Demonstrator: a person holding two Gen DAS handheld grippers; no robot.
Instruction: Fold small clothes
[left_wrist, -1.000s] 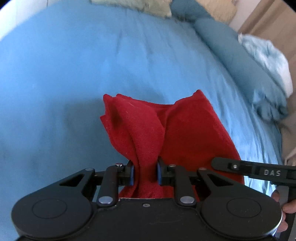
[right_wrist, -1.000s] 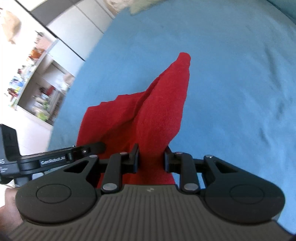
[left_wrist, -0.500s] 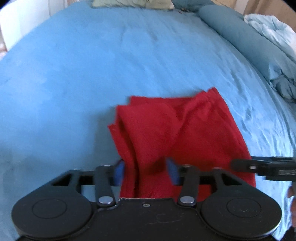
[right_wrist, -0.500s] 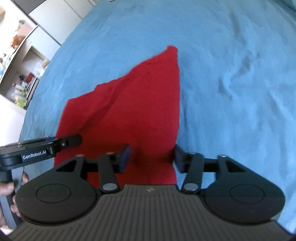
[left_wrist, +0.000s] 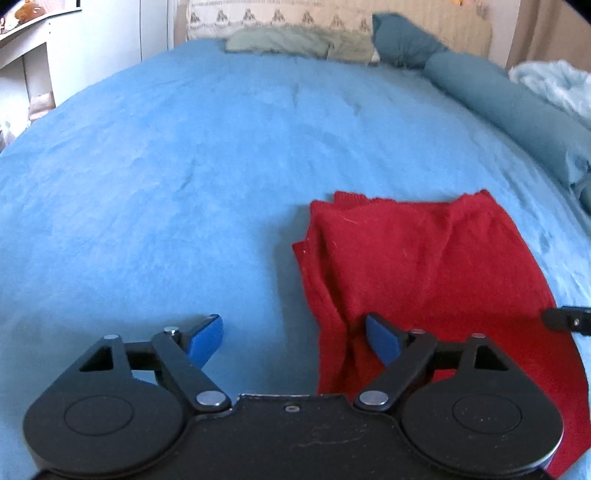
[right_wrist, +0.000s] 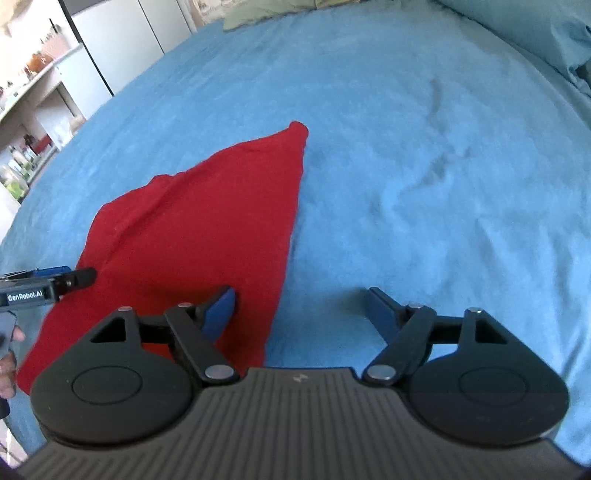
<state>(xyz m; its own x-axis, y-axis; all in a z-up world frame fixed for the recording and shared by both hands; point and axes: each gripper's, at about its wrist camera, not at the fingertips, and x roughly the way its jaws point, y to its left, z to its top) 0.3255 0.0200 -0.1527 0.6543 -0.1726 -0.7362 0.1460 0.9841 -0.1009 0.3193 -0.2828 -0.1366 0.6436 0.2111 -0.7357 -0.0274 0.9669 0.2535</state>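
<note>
The left gripper (left_wrist: 293, 338) has its jaws spread and still opening, the red garment's (left_wrist: 424, 266) edge lying loose between them, unpinched. The right gripper (right_wrist: 301, 308) is likewise opening, jaws wide over the garment's opposite edge. The folded garment lies flat on the blue bed (left_wrist: 184, 166), at 1 o'clock from the left gripper. Pillows (left_wrist: 295, 42) sit at 12 o'clock.

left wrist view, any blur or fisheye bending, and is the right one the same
Left wrist view: sharp on the red garment, while the blue bedspread bulges into a dome and the corners vignette dark. Right wrist view: the same barrel bend, shelves at the left edge washed out and soft.
</note>
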